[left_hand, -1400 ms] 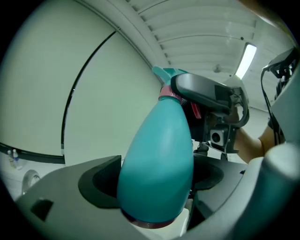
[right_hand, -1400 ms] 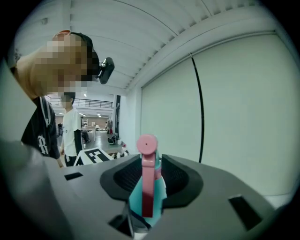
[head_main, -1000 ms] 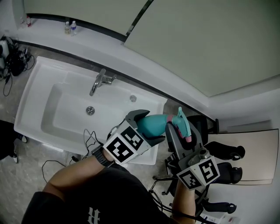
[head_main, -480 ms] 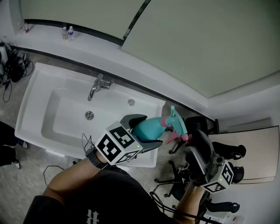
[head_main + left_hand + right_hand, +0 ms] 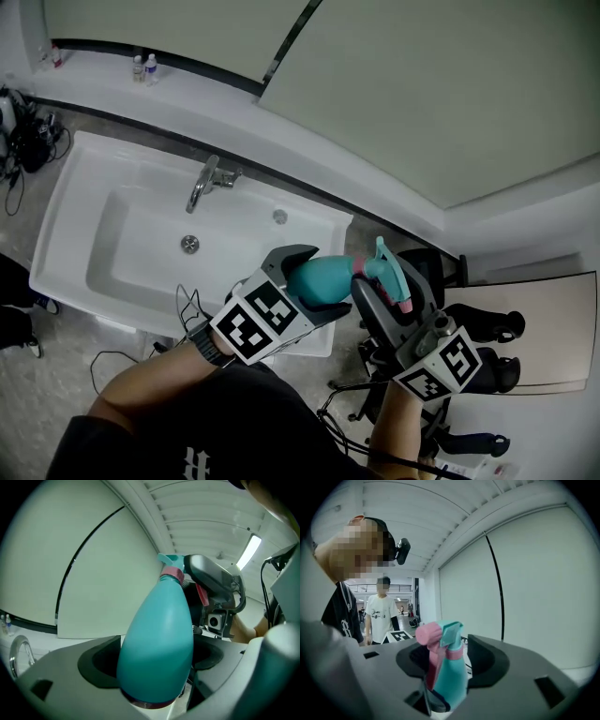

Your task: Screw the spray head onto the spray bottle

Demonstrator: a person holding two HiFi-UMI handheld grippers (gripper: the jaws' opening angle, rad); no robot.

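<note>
A teal spray bottle [image 5: 319, 279] lies roughly level above the sink's right end, with my left gripper [image 5: 314, 281] shut on its body [image 5: 157, 644]. The teal spray head with a pink trigger and collar [image 5: 386, 272] sits on the bottle's neck, pointing right. My right gripper [image 5: 384, 289] is around that head. In the right gripper view the head [image 5: 446, 667] stands between the jaws with a gap to the right pad [image 5: 487, 660]. Its jaws have just been opening, with the head between them.
Below and to the left is a white sink [image 5: 75, 187] with a chrome faucet [image 5: 208, 180]. Black office chairs [image 5: 473, 323] stand at the right. Two small bottles [image 5: 143, 67] sit on the back ledge and cables [image 5: 28, 131] at the left. A person in a white shirt [image 5: 380, 616] stands beyond.
Half a second ago my right gripper hung lower right, off the spray head. Now it is back up around the head. The left gripper and bottle have barely shifted.
</note>
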